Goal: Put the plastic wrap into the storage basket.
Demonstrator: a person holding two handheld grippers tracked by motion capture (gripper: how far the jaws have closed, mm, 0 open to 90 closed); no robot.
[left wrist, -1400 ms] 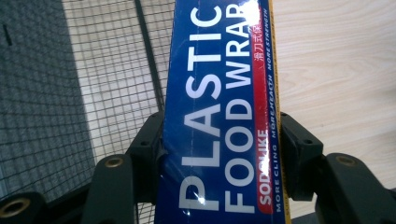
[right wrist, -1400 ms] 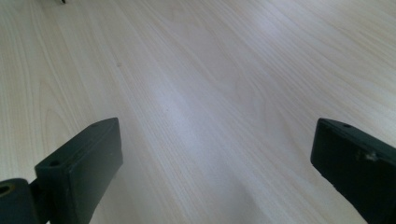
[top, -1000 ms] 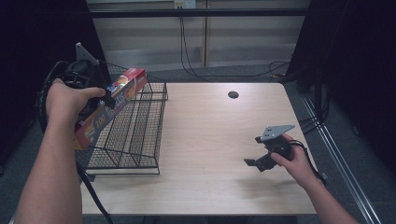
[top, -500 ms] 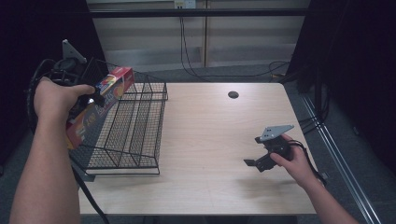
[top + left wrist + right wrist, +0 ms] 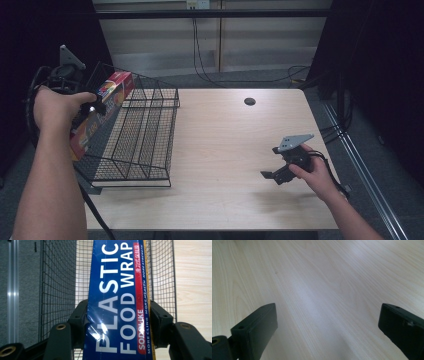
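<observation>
Blue box of food wrap (image 5: 117, 305) sits clamped in my left tongs (image 5: 92, 107), held above the wire rack (image 5: 145, 150) at nine o'clock, not yet set down; my right tongs (image 5: 280, 172) rest wide apart, empty, at four o'clock.

Plastic wrap box (image 5: 117, 302), seen w/ wire basket (image 5: 60, 277) behind it, read "PLASTIC FOOD WRAP" in big white letters on blue. Its red strip read "SODOLIKE", then small Chinese chars; alongside, "MORE CLING MORE HEALTH MORE STRENGTH".
</observation>
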